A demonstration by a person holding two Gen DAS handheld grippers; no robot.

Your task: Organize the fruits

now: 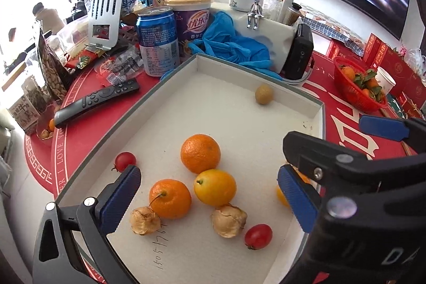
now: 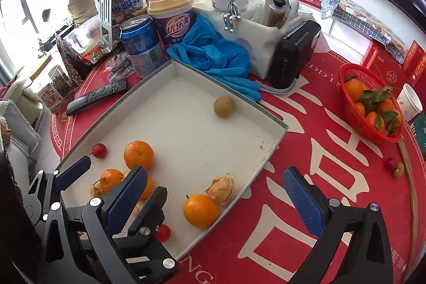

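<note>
A shallow white box [image 1: 197, 59] on the red table holds loose fruit. In it lie an orange [image 1: 200, 153], a tangerine [image 1: 170, 198], a yellow-orange fruit [image 1: 215, 186], two husked physalis [image 1: 229, 220], two cherry tomatoes [image 1: 258, 236] and a brownish round fruit [image 1: 263, 94] at the far wall. My left gripper [image 1: 207, 172] hangs open over the near cluster, touching nothing. My right gripper [image 2: 214, 172] is open above the box's near right edge. Below it lie another yellow-orange fruit [image 2: 201, 210] and a physalis [image 2: 221, 189]. Each gripper shows in the other's view.
A red basket [image 2: 343, 76] of leafy tangerines stands at the right beside a paper cup [image 2: 410, 105]. Behind the box are blue gloves [image 2: 213, 52], a blue can [image 2: 141, 44], a purple cup [image 2: 173, 17], a black device [image 2: 293, 55] and a remote [image 2: 98, 95]. Small fruits [image 2: 394, 167] lie on the cloth.
</note>
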